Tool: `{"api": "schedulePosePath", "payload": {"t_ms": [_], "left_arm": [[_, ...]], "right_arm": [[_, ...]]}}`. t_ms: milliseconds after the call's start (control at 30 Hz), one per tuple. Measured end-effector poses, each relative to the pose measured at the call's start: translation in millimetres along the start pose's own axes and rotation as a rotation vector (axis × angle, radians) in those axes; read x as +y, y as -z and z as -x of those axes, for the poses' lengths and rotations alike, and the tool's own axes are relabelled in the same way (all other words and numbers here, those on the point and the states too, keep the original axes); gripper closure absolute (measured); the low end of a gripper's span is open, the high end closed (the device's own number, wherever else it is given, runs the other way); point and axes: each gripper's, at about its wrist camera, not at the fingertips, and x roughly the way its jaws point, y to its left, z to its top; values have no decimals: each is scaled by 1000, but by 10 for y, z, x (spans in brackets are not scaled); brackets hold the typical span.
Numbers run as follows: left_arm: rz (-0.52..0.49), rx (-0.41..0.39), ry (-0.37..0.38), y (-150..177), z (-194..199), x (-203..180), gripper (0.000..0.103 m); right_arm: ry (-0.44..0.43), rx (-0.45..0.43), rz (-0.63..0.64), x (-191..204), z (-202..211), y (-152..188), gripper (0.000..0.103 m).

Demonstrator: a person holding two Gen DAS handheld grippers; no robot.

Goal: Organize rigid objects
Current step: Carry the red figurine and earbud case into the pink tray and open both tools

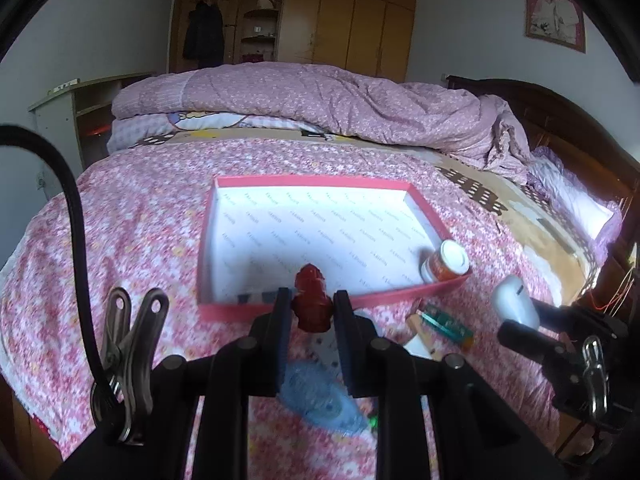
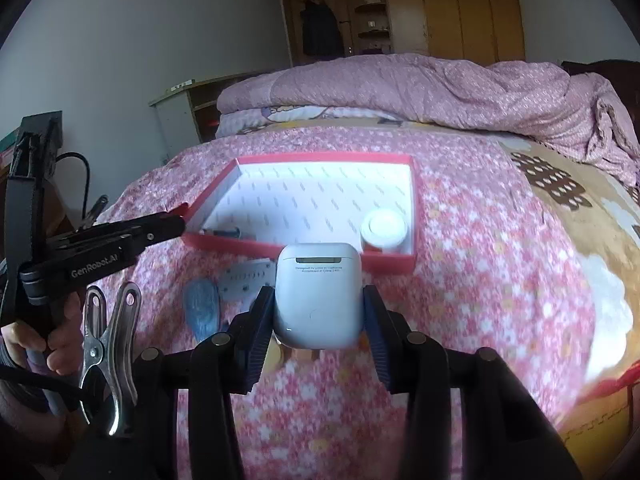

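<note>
Since the left gripper (image 1: 310, 308) pinches a small red figurine (image 1: 311, 300) and the right gripper (image 2: 318, 312) clamps the smooth white earbud case (image 2: 316, 296), both just before the red box (image 1: 280, 309), either could slip loose or clip its near wall.

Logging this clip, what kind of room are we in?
Most likely a home bedroom: a bed with a floral cover, a heaped quilt, and a wooden wardrobe behind.

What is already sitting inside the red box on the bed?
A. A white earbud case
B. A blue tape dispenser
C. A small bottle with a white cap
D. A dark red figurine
C: the small bottle with a white cap stands in the near right corner of the red box, while the other three things are outside it.
</note>
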Motion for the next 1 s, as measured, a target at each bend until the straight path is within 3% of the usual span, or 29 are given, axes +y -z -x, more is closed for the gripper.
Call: {"api": "schedulePosePath", "payload": {"t_ms": [467,1000], "left_arm": [[-16,20,-30,-261,-415,-12,81],[4,84,-41,-311,-874,105,81]], "right_arm": [[-9,15,-30,-89,-418,-447,59],[4,57,-50,-202,-854,-646,59]]}}
